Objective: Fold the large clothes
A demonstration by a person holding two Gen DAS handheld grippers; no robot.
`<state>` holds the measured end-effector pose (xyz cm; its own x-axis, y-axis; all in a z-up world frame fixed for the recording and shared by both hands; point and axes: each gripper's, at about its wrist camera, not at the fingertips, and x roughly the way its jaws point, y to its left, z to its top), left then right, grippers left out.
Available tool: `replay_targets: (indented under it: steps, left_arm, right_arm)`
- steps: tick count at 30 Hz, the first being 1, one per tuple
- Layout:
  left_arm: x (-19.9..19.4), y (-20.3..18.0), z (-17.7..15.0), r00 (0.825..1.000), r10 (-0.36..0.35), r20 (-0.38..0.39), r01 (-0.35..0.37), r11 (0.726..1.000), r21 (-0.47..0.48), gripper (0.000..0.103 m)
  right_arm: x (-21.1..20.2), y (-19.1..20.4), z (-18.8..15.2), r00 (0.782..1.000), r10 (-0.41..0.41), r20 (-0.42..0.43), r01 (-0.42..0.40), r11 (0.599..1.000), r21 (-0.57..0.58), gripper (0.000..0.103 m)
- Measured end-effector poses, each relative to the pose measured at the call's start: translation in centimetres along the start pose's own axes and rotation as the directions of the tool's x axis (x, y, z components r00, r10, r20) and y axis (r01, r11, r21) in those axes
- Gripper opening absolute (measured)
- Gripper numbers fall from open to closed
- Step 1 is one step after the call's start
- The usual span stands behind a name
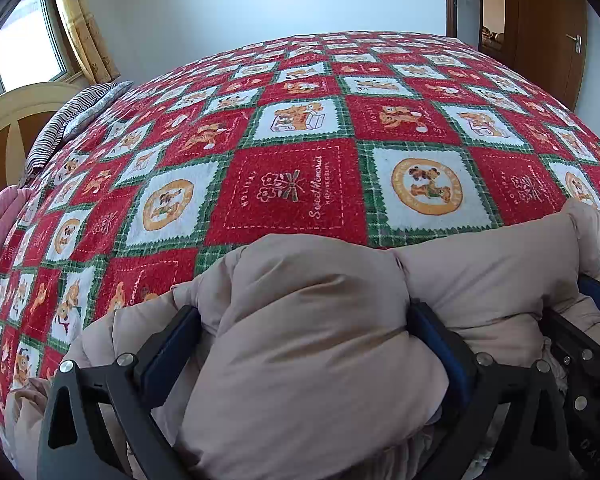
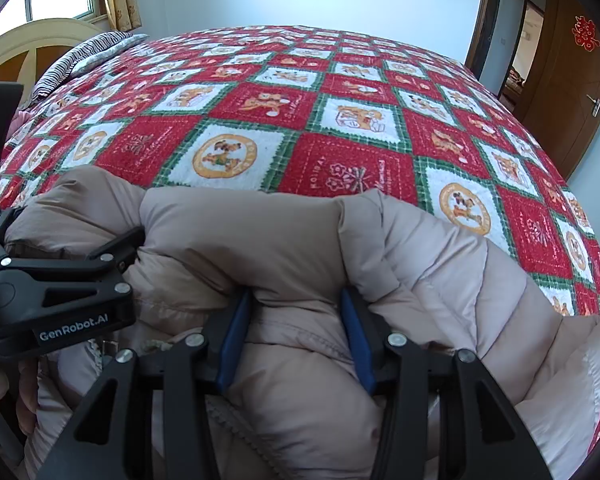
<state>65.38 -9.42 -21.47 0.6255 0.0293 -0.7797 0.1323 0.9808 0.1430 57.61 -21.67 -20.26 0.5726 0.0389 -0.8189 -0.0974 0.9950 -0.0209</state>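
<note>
1. Left gripper [image 1: 304, 344]: black two-finger tongs with blue pads, aimed forward along the bed. They are clamped on a thick fold of the beige quilted padded jacket [image 1: 308, 320], which bulges up between the fingers.
2. Right gripper [image 2: 296, 332]: the same black construction with blue pads [image 2: 232, 344], also clamped on a bunched fold of the jacket [image 2: 440, 280]. In the right wrist view the left gripper [image 2: 72, 240] enters from 9 o'clock, close beside it, its fingertips buried in padding.
3. Concealment: the jacket fills the near field of both views, its lower edge is cut off at 6 o'clock, and sleeves or collar cannot be made out.
4. Jacket location: on the near edge of the red, white and green checked bear-print blanket [image 1: 300, 128] covering the bed.
5. At 10 o'clock: a striped pillow [image 1: 72, 116], a cream arched headboard [image 1: 16, 116], yellow curtains [image 1: 84, 28] and a window.
6. At 2 o'clock: a brown wooden door [image 2: 560, 92].
</note>
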Motion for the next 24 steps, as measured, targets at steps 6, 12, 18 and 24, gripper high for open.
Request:
replay_targets:
  steps: [6, 12, 18, 24]
  left_arm:
    - [-3.0, 2.3, 0.5, 0.997, -0.068, -0.028, 0.067, 0.997, -0.049, 0.102]
    - [-13.9, 7.3, -4.8, 0.987, -0.102, 0.128, 0.101, 0.995, 0.012, 0.102]
    - [-19.3, 12.6, -17.1, 0.993, -0.078, 0.083, 0.077, 0.997, 0.011, 0.102]
    - [-21.4, 15.0, -26.7, 0.998, -0.069, 0.003, 0.069, 0.997, -0.022, 0.102]
  right_arm:
    - [-1.2, -0.6, 0.4, 0.999, 0.033, -0.026, -0.034, 0.999, -0.031, 0.053]
    - [-9.5, -4.2, -3.8, 0.997, 0.027, 0.066, -0.028, 0.999, 0.016, 0.091]
    - [-14.7, -8.3, -14.3, 1.000, 0.021, -0.002, -0.021, 0.994, 0.105, 0.091]
    - [-19.3, -10.4, -22.7, 0.999, 0.042, -0.023, -0.036, 0.977, 0.209, 0.091]
